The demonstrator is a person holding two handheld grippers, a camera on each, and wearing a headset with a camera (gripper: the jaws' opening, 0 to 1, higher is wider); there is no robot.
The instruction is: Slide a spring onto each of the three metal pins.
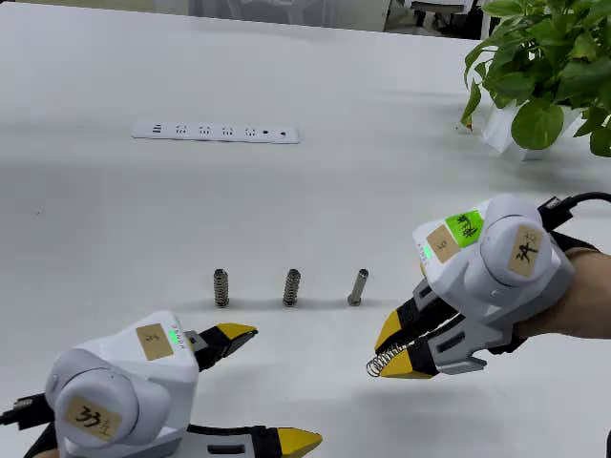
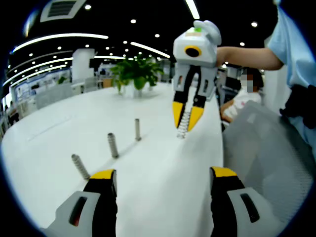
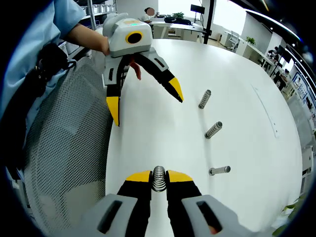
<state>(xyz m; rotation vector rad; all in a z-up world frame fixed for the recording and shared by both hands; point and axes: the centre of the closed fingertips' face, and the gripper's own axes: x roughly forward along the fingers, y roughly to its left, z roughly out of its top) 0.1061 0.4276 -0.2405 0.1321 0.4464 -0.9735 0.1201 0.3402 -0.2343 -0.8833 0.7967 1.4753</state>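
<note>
**Third spring gripped beside the bare pin**

Head view: three pins stand upright in a row on the white worktop. The left pin and the middle pin each wear a spring. The bare pin stands at the right end. The right gripper hovers near the bare pin, to its right and closer to the person. Its fingers are closed on the loose spring, whose coils stick out past the yellow tips. The left gripper is at the bottom edge, fingers spread wide and holding nothing. Farther back lie a white power strip and, at the right corner, a leafy plant in a white pot.

Left gripper view: its own fingers stand well apart with bare worktop between them. Ahead, the right gripper points downward with the loose spring hanging from its tips, just beside the bare pin. I cannot tell whether the spring's lower end touches the worktop. This view adds ceiling lights and a seated person behind.

Right gripper view: the fingers pinch the loose spring end-on, so its round coil shows between the tips. The bare pin is nearest, the middle pin beyond it and the left pin farthest. Opposite is the left gripper, agape, with a hand behind it and a grey mesh chair back beside the worktop's edge.
</note>
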